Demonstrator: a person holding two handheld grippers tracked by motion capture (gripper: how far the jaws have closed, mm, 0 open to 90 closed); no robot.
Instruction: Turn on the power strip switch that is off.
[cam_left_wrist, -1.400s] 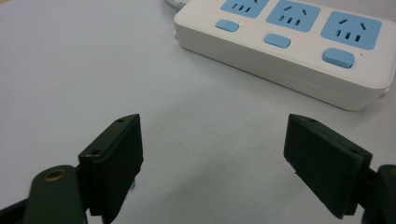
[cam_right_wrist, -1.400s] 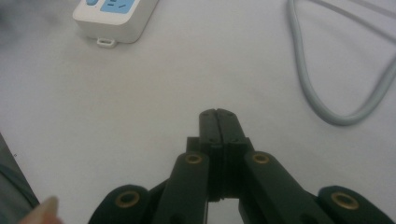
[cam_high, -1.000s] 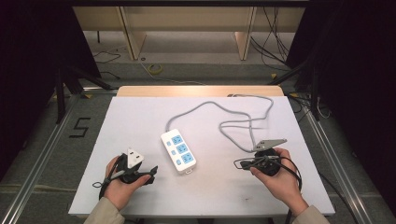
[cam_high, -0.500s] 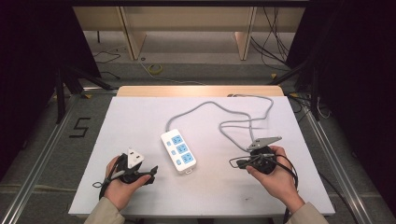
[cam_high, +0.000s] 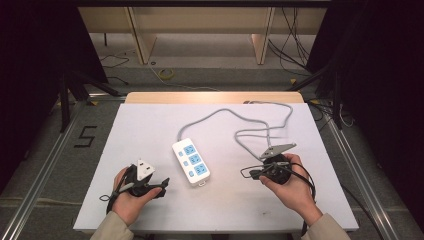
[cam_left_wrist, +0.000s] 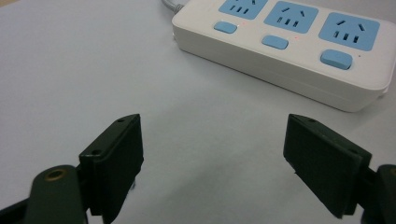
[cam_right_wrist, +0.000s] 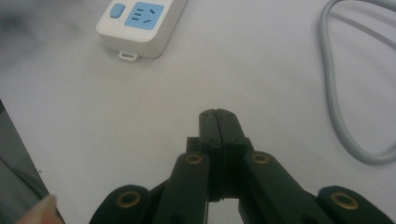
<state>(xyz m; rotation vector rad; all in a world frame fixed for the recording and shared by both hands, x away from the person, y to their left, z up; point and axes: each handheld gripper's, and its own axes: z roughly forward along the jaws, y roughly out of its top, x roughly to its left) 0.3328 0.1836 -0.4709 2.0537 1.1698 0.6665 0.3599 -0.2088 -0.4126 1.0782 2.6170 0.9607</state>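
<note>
A white power strip (cam_high: 191, 162) lies near the middle of the bench (cam_high: 150, 125), its grey cord (cam_high: 235, 117) looping away behind it. The left gripper (cam_left_wrist: 212, 154) sits just left of the strip, jaws spread wide with nothing between them. The right gripper (cam_right_wrist: 218, 122) hovers well to the strip's right, jaws pressed together, empty.

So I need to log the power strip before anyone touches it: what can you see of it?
The power strip is a white, plastic-looking block with rounded corners, lying flat and at a slant near the middle of the white table. Its top carries three blue sockets, each with a blue button beside it. A small loop sticks out of its near end. A grey cable leaves the far end and curls off to the right. Nothing grips it.
</note>
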